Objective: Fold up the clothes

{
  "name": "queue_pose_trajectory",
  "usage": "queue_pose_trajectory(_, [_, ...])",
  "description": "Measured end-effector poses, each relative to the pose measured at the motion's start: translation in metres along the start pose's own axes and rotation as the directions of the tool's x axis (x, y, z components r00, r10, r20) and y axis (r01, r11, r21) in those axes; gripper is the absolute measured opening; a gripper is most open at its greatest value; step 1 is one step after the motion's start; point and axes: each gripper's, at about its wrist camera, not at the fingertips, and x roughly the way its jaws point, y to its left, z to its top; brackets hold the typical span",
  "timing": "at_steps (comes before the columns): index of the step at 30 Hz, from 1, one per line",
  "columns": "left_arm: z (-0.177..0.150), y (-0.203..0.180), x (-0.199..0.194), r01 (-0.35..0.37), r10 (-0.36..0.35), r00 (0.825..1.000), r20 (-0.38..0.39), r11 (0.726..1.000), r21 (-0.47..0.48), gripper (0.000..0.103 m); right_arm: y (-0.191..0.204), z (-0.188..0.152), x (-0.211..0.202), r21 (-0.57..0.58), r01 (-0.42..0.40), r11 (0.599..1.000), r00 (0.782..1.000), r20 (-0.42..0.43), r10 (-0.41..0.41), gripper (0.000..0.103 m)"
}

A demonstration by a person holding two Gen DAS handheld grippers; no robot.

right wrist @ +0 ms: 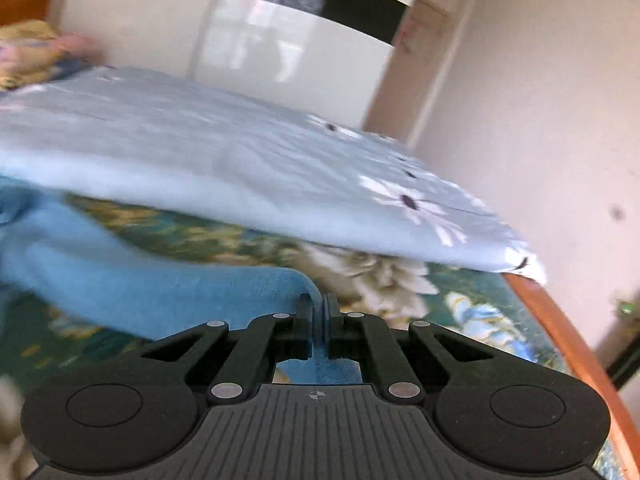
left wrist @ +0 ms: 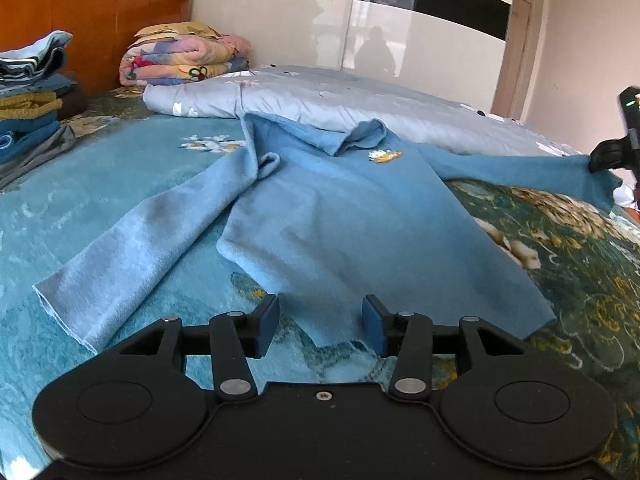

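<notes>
Shirt (left wrist: 344, 216): flat on bed (left wrist: 120, 184), collar toward far edge, hem nearest.
Left tongs (left wrist: 320, 328): half open, empty, over hem.
Right tongs (right wrist: 319, 312): clamped on sleeve (right wrist: 160, 284).

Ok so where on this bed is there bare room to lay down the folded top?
The widest bare patch is the teal bedspread between the clothes stack and the blue top's left sleeve. A smaller patch of floral spread lies right of the top's body. The far half is taken by the pale duvet and rolled quilt.
</notes>
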Motion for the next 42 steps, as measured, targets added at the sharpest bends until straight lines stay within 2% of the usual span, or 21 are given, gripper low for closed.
queue_pose_trajectory(2, [0.003, 0.005, 0.0, -0.013, 0.013, 1.0, 0.002, 1.0, -0.012, 0.048, 0.004, 0.003, 0.028, 0.029, 0.015, 0.999, 0.997, -0.075, -0.012, 0.005])
queue_pose_trajectory(4, [0.006, 0.01, 0.0, -0.025, 0.025, 1.0, 0.003, 0.999, -0.025, 0.049, 0.008, -0.001, 0.042, 0.056, -0.018, 0.998, 0.989, -0.146, 0.026, 0.006])
queue_pose_trajectory(6, [0.009, 0.018, -0.001, -0.038, 0.039, 0.999, 0.01, 0.998, -0.04, 0.05, 0.012, -0.006, 0.044, 0.082, -0.065, 0.995, 0.98, -0.18, 0.079, 0.018])
queue_pose_trajectory(8, [0.013, 0.027, -0.003, -0.054, 0.055, 0.998, 0.018, 0.998, -0.043, 0.054, 0.011, -0.014, 0.016, 0.082, -0.13, 0.988, 0.985, -0.103, 0.138, 0.045])
queue_pose_trajectory(10, [0.018, 0.037, -0.002, -0.091, 0.091, 0.996, 0.022, 0.995, -0.03, 0.056, 0.008, -0.023, -0.018, 0.061, -0.201, 0.978, 0.979, -0.005, 0.202, 0.053])
queue_pose_trajectory(12, [0.023, 0.051, -0.001, -0.141, 0.141, 0.99, 0.011, 0.99, -0.029, 0.059, 0.006, -0.034, -0.049, 0.006, -0.239, 0.971, 0.969, 0.07, 0.238, 0.061])
queue_pose_trajectory(13, [0.023, 0.06, 0.001, -0.166, 0.166, 0.986, -0.003, 0.985, -0.034, 0.059, 0.007, -0.041, -0.064, -0.026, -0.238, 0.971, 0.966, 0.101, 0.24, 0.077])
queue_pose_trajectory(14, [0.024, 0.068, 0.003, -0.192, 0.191, 0.981, -0.018, 0.981, -0.039, 0.059, 0.008, -0.047, -0.076, -0.045, -0.235, 0.971, 0.963, 0.127, 0.239, 0.083])
queue_pose_trajectory(17, [0.02, 0.086, 0.018, -0.265, 0.262, 0.96, -0.096, 0.964, -0.015, 0.056, 0.021, -0.061, -0.092, -0.085, -0.309, 0.947, 0.942, 0.108, 0.317, 0.083])
queue_pose_trajectory(20, [0.022, 0.089, 0.029, -0.259, 0.259, 0.962, -0.085, 0.966, 0.021, 0.054, 0.048, -0.069, -0.095, -0.133, -0.363, 0.922, 0.926, 0.061, 0.374, 0.083])
queue_pose_trajectory(22, [0.027, 0.087, 0.038, -0.255, 0.259, 0.962, -0.089, 0.966, 0.052, 0.046, 0.067, -0.069, -0.101, -0.155, -0.368, 0.917, 0.924, 0.053, 0.38, 0.083])
queue_pose_trajectory(24, [0.032, 0.088, 0.046, -0.258, 0.262, 0.961, -0.085, 0.964, 0.059, 0.02, 0.08, -0.064, -0.111, -0.157, -0.381, 0.911, 0.918, 0.053, 0.393, 0.083])
queue_pose_trajectory(26, [0.042, 0.095, 0.051, -0.261, 0.263, 0.962, -0.074, 0.965, 0.036, 0.004, 0.088, -0.059, -0.118, -0.156, -0.402, 0.902, 0.909, 0.054, 0.414, 0.083])
queue_pose_trajectory(29, [0.065, 0.119, 0.048, -0.297, 0.297, 0.955, -0.012, 0.953, -0.058, 0.004, 0.094, -0.052, -0.123, -0.172, -0.401, 0.9, 0.907, 0.064, 0.416, 0.083])
queue_pose_trajectory(30, [0.076, 0.131, 0.047, -0.32, 0.323, 0.947, 0.009, 0.943, -0.094, 0.004, 0.096, -0.05, -0.123, -0.173, -0.396, 0.902, 0.909, 0.064, 0.412, 0.083])
queue_pose_trajectory(33, [0.11, 0.175, 0.047, -0.407, 0.426, 0.902, 0.065, 0.892, -0.195, 0.004, 0.098, -0.046, -0.118, -0.151, -0.393, 0.907, 0.914, 0.05, 0.404, 0.083])
queue_pose_trajectory(36, [0.137, 0.216, 0.058, -0.521, 0.548, 0.836, 0.039, 0.813, -0.258, 0.005, 0.104, -0.04, -0.109, -0.113, -0.408, 0.906, 0.911, 0.019, 0.413, 0.083])
queue_pose_trajectory(37, [0.142, 0.228, 0.061, -0.532, 0.558, 0.829, 0.018, 0.799, -0.28, 0.005, 0.107, -0.037, -0.106, -0.104, -0.409, 0.907, 0.911, 0.01, 0.412, 0.083])
queue_pose_trajectory(39, [0.148, 0.244, 0.064, -0.525, 0.552, 0.834, -0.012, 0.787, -0.323, 0.005, 0.116, -0.032, -0.103, -0.1, -0.416, 0.904, 0.908, 0.007, 0.418, 0.083])
queue_pose_trajectory(40, [0.147, 0.244, 0.064, -0.505, 0.532, 0.847, -0.01, 0.797, -0.332, 0.006, 0.122, -0.029, -0.101, -0.105, -0.422, 0.9, 0.905, 0.009, 0.425, 0.083])
queue_pose_trajectory(42, [0.143, 0.238, 0.066, -0.447, 0.475, 0.88, 0.001, 0.829, -0.335, 0.017, 0.135, -0.02, -0.095, -0.123, -0.431, 0.894, 0.9, 0.016, 0.436, 0.083])
